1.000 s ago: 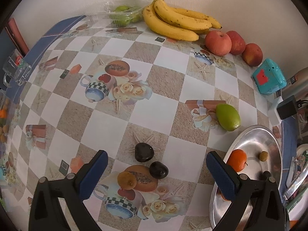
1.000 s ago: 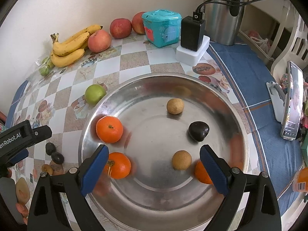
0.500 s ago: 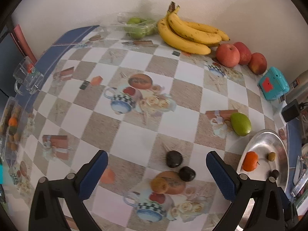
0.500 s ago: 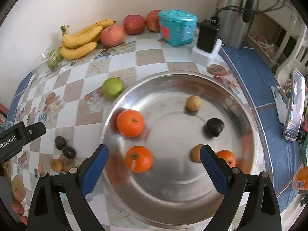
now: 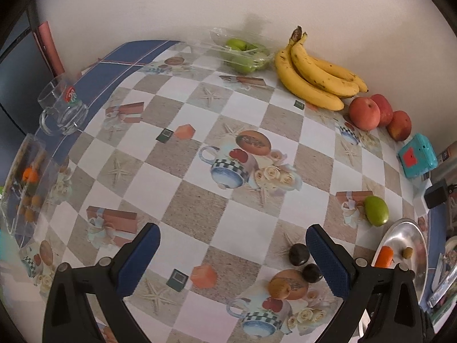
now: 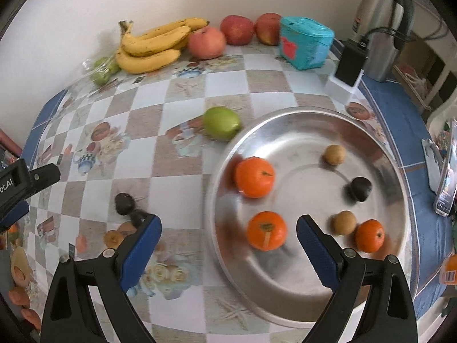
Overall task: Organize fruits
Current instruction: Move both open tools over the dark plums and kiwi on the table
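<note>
Left gripper [image 5: 232, 253]: jaws spread wide, holding nothing. Right gripper [image 6: 228, 237]: jaws likewise released and empty, hanging over the near rim of the steel tray [image 6: 285, 297].

Seen between the right jaws: one orange [image 6: 266, 234]. Beyond the jaw tips in the tray: a second orange [image 6: 254, 176]; just outside the right-hand jaw, a third orange [image 6: 369, 235] touching a tan fruit [image 6: 344, 222]. Further ahead, a second tan fruit [image 6: 333, 154] and one dark fruit [image 6: 360, 188]. Tray count: three oranges, two tan, one dark.

Still loose on the bench [image 5: 182, 183]: two dark fruits [image 5: 298, 254] close against the inner face of the left gripper's right-hand jaw, one tan fruit [image 5: 279, 288] just beside them, one green fruit [image 5: 376, 210] ahead and outside that jaw, near the tray. Far ahead by the wall: one bunch of bananas [image 5: 314, 77], apparently three or four, three apples [image 5: 364, 113], a clear pack of green fruit [image 5: 242, 54], count unclear.

Judged handling: small dark and tan fruits light, round, smooth, likely to roll or squirt out of a pinch; best taken across the widest middle, gently. Green fruit firmer and heavier, taken across its short axis. Bananas soft, easily bruised; near the stem probably safest.
</note>
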`<state>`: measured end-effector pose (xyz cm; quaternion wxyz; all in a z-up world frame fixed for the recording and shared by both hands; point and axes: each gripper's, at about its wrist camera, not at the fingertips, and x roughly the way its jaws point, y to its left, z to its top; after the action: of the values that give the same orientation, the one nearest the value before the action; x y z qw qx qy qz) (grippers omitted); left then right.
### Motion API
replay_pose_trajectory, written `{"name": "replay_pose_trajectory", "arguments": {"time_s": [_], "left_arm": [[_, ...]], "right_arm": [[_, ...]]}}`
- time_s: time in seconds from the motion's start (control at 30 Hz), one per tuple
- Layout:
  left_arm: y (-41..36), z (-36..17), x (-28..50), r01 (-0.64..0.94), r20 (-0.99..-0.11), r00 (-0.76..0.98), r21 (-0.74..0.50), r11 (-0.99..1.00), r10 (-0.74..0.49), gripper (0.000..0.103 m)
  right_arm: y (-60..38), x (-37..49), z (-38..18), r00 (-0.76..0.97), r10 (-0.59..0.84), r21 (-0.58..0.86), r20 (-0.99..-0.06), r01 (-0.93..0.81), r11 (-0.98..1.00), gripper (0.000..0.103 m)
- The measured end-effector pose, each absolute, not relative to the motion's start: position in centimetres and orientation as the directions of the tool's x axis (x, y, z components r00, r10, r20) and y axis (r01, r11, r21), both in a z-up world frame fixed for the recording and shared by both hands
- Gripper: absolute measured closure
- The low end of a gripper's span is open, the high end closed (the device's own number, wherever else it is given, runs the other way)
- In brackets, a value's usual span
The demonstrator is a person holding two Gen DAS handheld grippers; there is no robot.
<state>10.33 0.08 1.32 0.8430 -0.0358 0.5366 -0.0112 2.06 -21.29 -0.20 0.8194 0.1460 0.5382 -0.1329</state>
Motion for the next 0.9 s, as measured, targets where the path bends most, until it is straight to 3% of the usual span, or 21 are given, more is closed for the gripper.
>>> {"name": "replay_pose_trajectory", "arguments": {"time_s": [0.9], "left_arm": [[5.1, -0.3, 11.2, -0.1, -0.927, 0.371, -0.096, 0.99, -0.052, 0.0]], "right_arm": [[-13.4, 5.2, -0.8, 0.371, 0.014, 0.114, -0.929, 0.248, 0.962, 0.007]]}}
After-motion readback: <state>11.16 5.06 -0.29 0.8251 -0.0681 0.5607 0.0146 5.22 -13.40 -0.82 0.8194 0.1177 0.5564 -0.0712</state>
